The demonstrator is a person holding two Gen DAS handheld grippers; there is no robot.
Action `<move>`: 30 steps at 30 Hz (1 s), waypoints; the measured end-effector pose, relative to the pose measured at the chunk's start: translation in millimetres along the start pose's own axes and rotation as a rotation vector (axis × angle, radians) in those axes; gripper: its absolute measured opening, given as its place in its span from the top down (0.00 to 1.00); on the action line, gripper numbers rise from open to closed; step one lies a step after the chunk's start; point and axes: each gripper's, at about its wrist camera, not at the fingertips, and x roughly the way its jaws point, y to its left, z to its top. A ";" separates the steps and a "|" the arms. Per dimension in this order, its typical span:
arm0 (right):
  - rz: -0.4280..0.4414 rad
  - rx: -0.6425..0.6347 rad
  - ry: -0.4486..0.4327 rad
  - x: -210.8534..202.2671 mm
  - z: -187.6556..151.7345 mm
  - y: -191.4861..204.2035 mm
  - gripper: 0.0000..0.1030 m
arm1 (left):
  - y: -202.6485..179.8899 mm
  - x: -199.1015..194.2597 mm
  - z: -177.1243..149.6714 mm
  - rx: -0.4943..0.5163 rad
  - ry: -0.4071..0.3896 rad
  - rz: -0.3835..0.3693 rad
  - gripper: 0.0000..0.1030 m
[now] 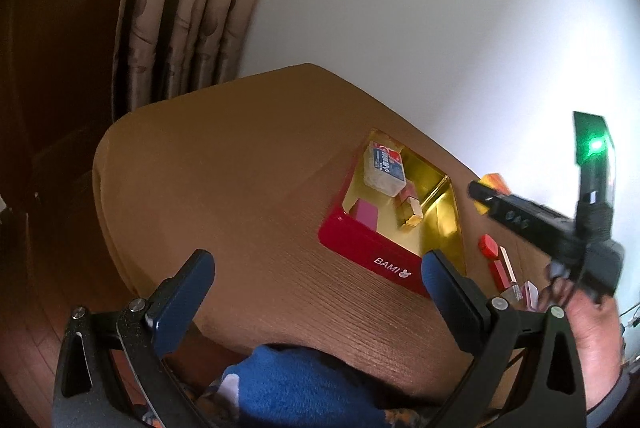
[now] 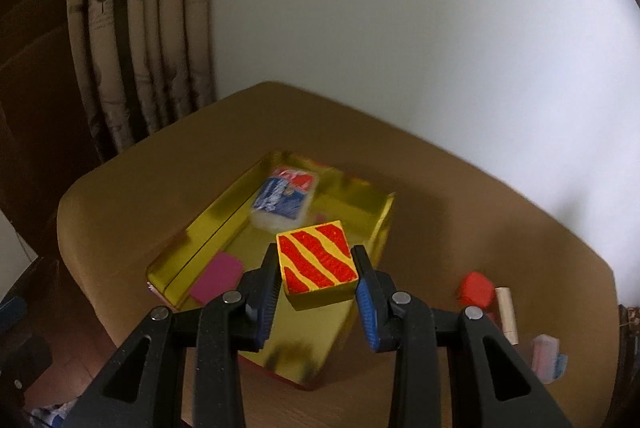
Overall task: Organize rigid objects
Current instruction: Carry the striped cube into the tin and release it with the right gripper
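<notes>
A: Progress? Right tongs (image 2: 316,274) grip the striped block (image 2: 317,259) over the tin (image 2: 208,224); eraser (image 2: 285,197) and pink block (image 2: 218,278) already inside.

B: Left tongs (image 1: 318,274) wide, empty (red block (image 2: 475,288), dowel (image 2: 506,314) on the desk (image 2: 460,196)).

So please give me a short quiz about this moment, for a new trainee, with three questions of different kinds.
1. True or false: the right gripper holds a striped block.
2. Which item lies inside the tin? A) pink block B) red cube C) wooden stick
3. Fill in: the left gripper is ____.

Key: 1 true; 2 A; 3 open, holding nothing.
</notes>
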 end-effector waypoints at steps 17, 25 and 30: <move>0.072 0.043 0.171 80.4 -31.0 29.5 0.66 | 10.6 13.4 5.0 -0.061 0.038 -0.014 0.01; 0.124 0.128 0.200 99.4 -42.3 26.2 0.66 | 13.3 18.7 6.3 -0.074 0.048 -0.018 0.01; 0.149 0.166 0.200 103.6 -45.5 23.4 0.66 | 11.3 20.5 5.6 -0.070 0.052 -0.014 0.01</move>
